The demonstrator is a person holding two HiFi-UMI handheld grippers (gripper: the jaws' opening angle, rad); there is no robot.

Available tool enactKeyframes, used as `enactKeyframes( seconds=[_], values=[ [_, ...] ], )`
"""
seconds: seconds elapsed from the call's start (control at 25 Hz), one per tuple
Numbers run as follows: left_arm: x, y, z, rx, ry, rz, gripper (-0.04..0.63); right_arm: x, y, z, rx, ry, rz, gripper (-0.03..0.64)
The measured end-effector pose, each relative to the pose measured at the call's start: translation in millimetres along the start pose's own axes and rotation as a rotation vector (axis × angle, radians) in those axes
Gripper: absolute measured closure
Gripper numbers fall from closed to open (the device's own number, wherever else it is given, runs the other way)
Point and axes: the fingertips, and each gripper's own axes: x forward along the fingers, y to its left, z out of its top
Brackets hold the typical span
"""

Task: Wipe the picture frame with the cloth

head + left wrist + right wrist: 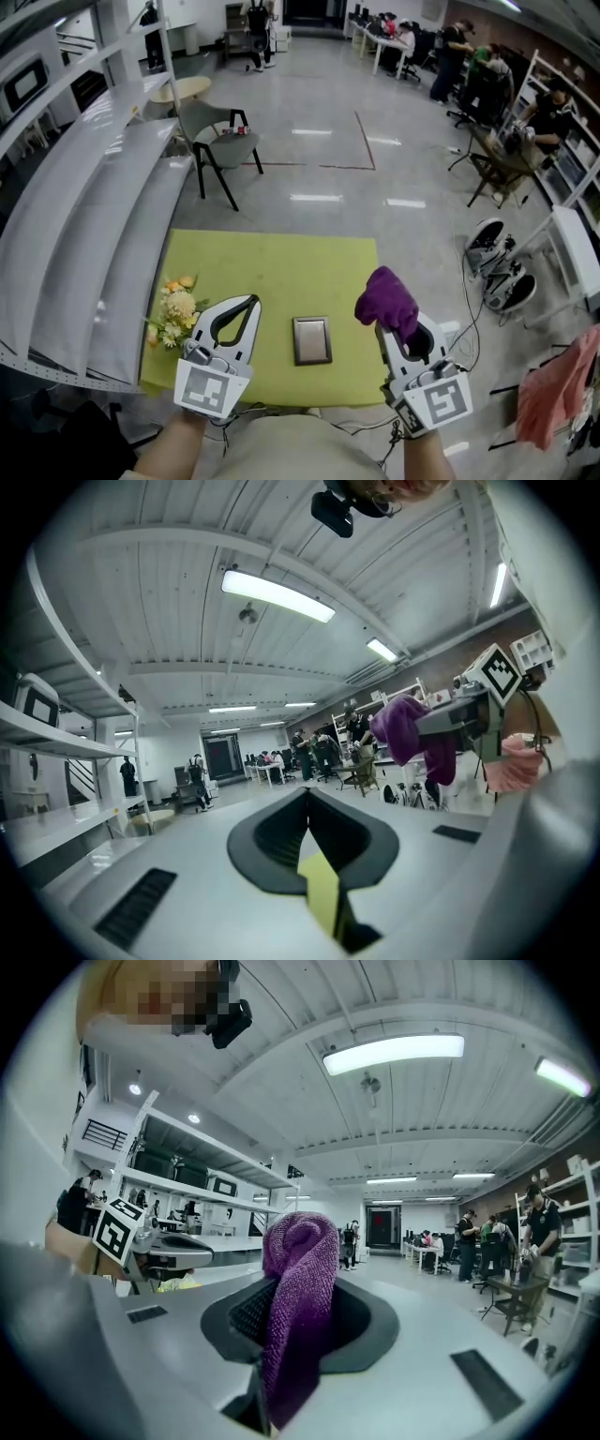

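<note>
I note my right claw [401,330] pinching the cloth [386,300]. My left claw [249,304] is pressed together, empty. The frame [311,339] lies on the mat [272,272] between both claws, touching neither.

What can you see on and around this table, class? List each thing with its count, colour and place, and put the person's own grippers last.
table: one, yellow-green top, centre.
picture frame: one, grey, flat on the table between the grippers.
cloth: one, purple, bunched in the right gripper's jaws.
flowers: one bunch, yellow and cream, table's left edge.
chair: one, grey with black legs, beyond the table.
shelves: grey-white, along the left.
left gripper: one, white, jaws shut and empty, left of the frame.
right gripper: one, white, shut on the cloth, right of the frame.
</note>
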Motion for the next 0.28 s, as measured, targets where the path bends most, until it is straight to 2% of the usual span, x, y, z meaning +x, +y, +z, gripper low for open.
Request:
enactKeyframes(
  seconds=[0.28],
  values=[
    [-1.2,-4.5,6.4,0.007,-0.013,-0.006,0.588,-0.4,1.1,-2.2,0.000,0.005,0.009,0.518]
  ],
)
